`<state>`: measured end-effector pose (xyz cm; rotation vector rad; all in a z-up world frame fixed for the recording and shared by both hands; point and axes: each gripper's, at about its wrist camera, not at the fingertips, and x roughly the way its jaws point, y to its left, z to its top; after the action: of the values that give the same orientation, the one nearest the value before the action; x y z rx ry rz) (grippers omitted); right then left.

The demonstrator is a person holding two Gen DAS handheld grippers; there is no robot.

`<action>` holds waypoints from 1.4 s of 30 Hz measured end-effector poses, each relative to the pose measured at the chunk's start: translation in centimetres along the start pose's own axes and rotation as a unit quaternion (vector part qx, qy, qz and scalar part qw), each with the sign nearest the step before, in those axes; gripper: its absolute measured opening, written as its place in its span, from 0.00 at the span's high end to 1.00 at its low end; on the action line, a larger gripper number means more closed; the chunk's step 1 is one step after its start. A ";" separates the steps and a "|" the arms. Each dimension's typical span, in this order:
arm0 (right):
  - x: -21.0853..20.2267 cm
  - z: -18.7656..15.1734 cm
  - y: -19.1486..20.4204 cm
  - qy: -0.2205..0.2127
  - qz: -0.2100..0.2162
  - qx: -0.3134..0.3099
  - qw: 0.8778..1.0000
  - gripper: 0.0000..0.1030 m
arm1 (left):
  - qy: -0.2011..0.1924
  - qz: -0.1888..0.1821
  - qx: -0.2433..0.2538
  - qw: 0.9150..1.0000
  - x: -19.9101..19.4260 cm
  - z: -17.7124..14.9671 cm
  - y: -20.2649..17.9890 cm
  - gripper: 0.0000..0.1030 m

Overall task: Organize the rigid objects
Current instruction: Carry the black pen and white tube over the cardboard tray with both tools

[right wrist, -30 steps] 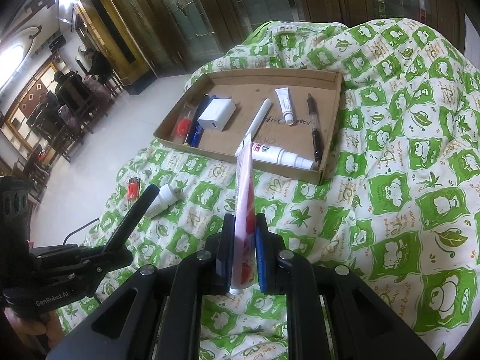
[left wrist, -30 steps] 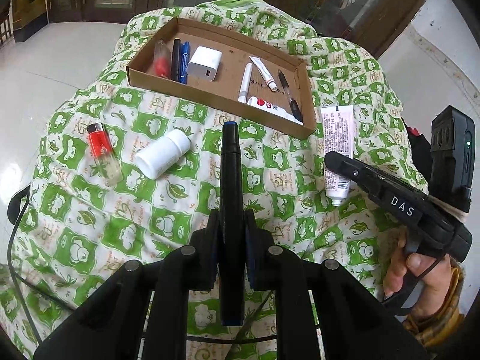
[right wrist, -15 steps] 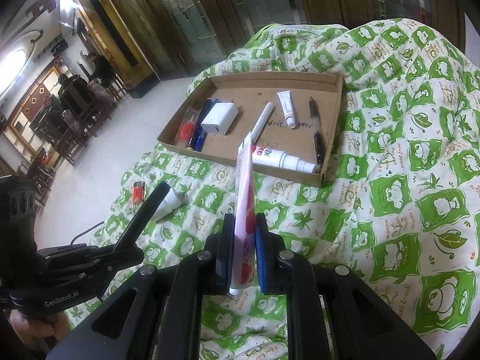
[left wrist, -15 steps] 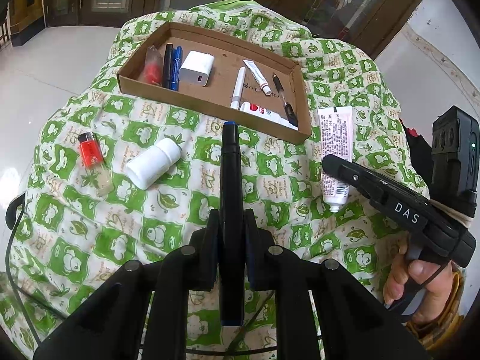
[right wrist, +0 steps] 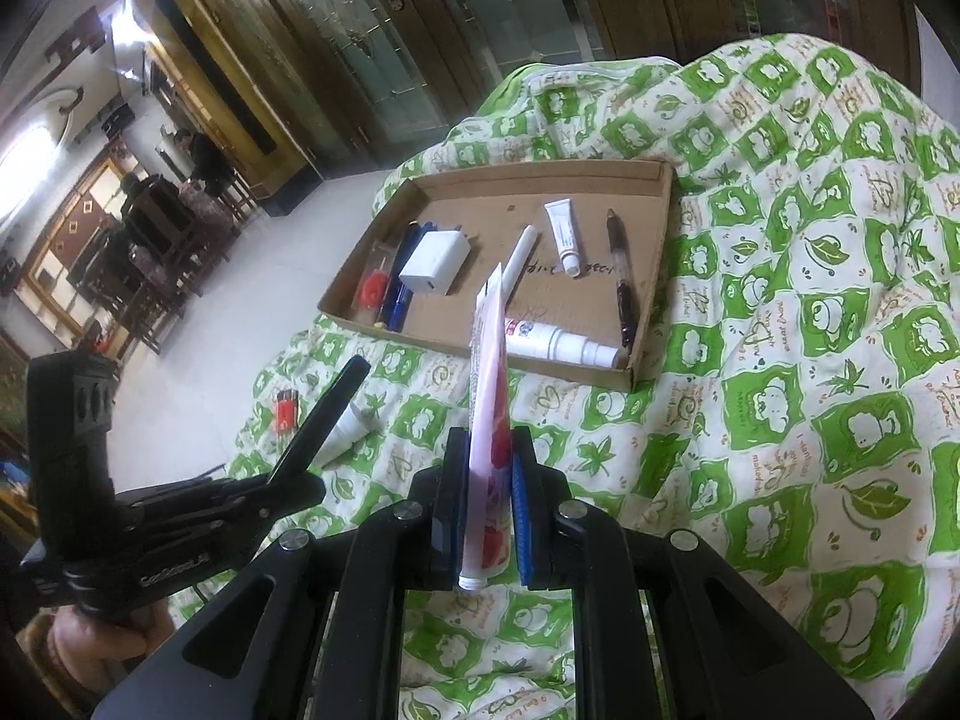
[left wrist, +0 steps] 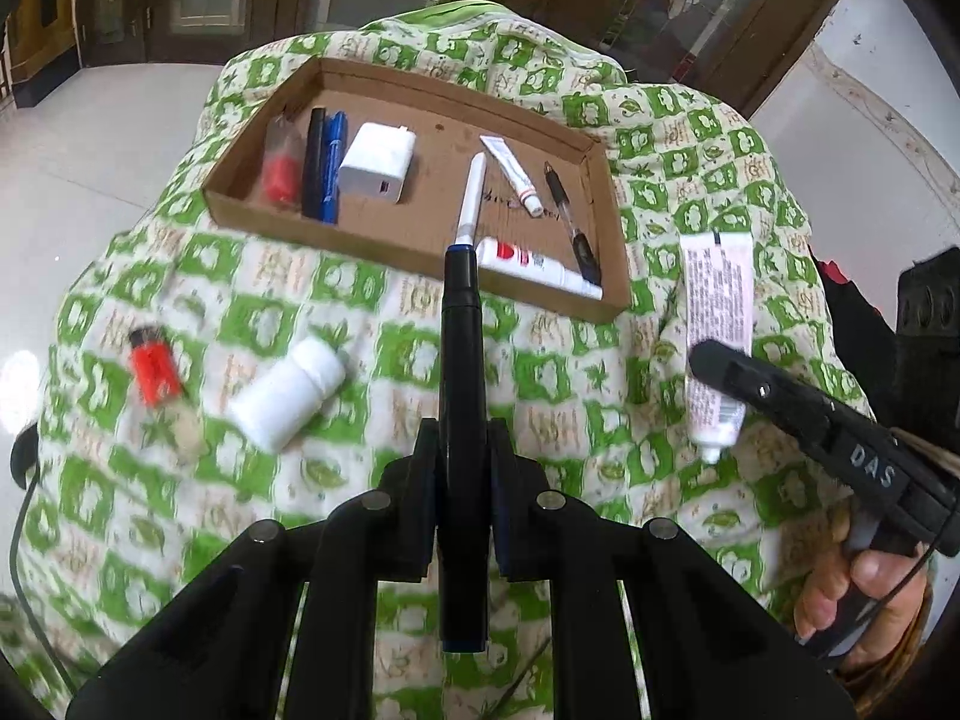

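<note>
Surface: green-and-white frog-print quilt (left wrist: 372,372) is covering the whole work area, with white floor and dark wooden doors lying beyond it.
Tray: a shallow cardboard tray (left wrist: 612,222) is sitting on the quilt at the far side, in front of both grippers.
Tray contents: a red lighter (left wrist: 281,171), a black pen and a blue pen (left wrist: 333,165) are lying side by side at the left end; a white charger block (left wrist: 377,163) is resting just beside them; a white pen (left wrist: 471,201), a small white tube (left wrist: 513,174), a dark pen (left wrist: 570,222) and a larger white tube (left wrist: 534,267) are lying toward the right end.
Left gripper: the left gripper (left wrist: 461,462) is clamping a black marker (left wrist: 459,372) between nearly closed jaws, the marker pointing toward the tray's near wall.
Right gripper: the right gripper (right wrist: 489,516) is pinching a pink-and-white tube (right wrist: 489,384), cap end toward the camera and crimped end pointing at the tray.
Loose on quilt: a white pill bottle (left wrist: 288,393) is lying on its side near a second red lighter (left wrist: 155,369), both left of the marker and outside the tray.
Person: a hand (left wrist: 864,600) is gripping the right gripper's handle.
</note>
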<state>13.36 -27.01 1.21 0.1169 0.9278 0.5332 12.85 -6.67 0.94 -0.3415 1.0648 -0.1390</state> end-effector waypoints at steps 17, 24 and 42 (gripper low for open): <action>2.0 4.4 -0.7 0.024 -0.001 -0.026 0.999 0.89 | -0.008 -0.015 -0.011 1.000 1.0 3.5 0.6 0.88; 3.5 4.3 -1.5 0.046 -0.007 -0.012 0.999 0.89 | -0.016 -0.012 -0.020 1.000 -0.2 3.7 1.3 0.88; 2.9 7.4 1.9 0.037 -0.010 -0.036 0.999 0.89 | -0.058 -0.021 -0.049 0.997 -3.6 4.4 3.6 0.88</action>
<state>19.86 -22.99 4.18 0.0232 0.9792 0.5556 14.73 -1.44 4.66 -0.4564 0.9519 -0.1035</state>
